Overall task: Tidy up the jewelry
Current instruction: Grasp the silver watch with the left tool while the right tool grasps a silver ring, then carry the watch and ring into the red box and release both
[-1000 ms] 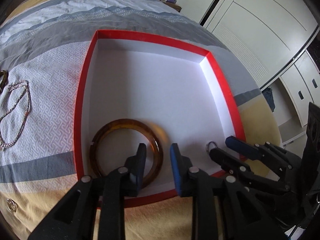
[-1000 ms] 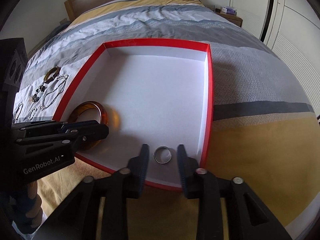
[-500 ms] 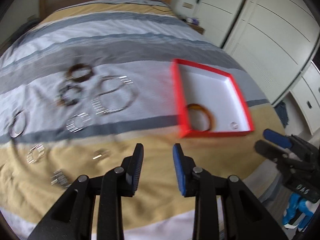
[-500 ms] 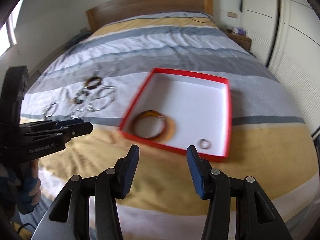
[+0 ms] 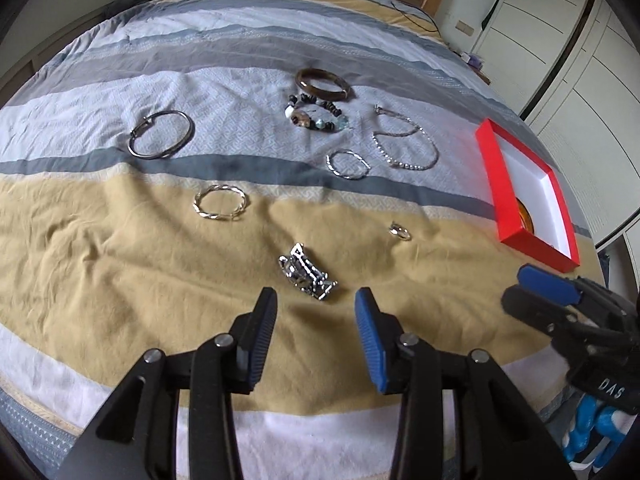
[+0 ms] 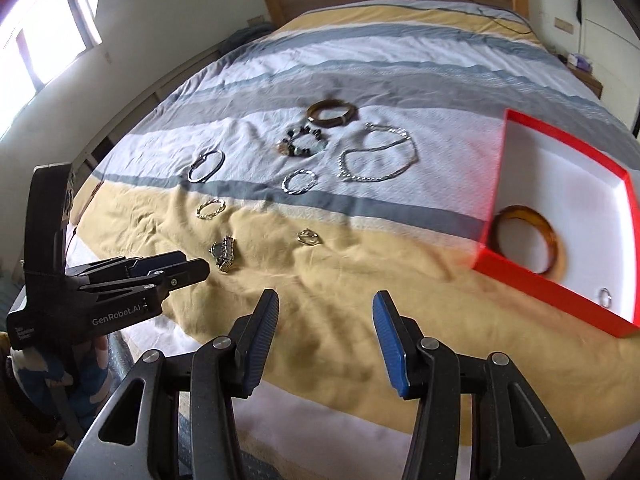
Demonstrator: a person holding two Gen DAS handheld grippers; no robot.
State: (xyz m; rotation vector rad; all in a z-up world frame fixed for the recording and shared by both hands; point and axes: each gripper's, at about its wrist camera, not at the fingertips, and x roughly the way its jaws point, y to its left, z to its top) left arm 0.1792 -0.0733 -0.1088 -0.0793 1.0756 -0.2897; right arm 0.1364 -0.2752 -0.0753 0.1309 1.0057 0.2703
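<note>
You have drawn both tongs back from the red box [image 6: 520, 278], which now lies at the right of the bed [image 5: 120, 264] holding the amber bangle [image 6: 532, 240] and a small ring [image 6: 606, 297]: two pieces stowed, the rest still spread on the bedspread. Your left tongs [image 5: 316, 318] are spread and empty, just short of the silver watch [image 5: 308, 272]; your right tongs [image 6: 326, 322] are also spread, with the loose ring [image 6: 308, 237] ahead.

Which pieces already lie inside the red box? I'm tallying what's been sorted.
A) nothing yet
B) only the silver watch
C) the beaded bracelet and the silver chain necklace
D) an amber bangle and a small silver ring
D: the right wrist view shows the amber bangle and a small silver ring on the white floor of the red box.
</note>
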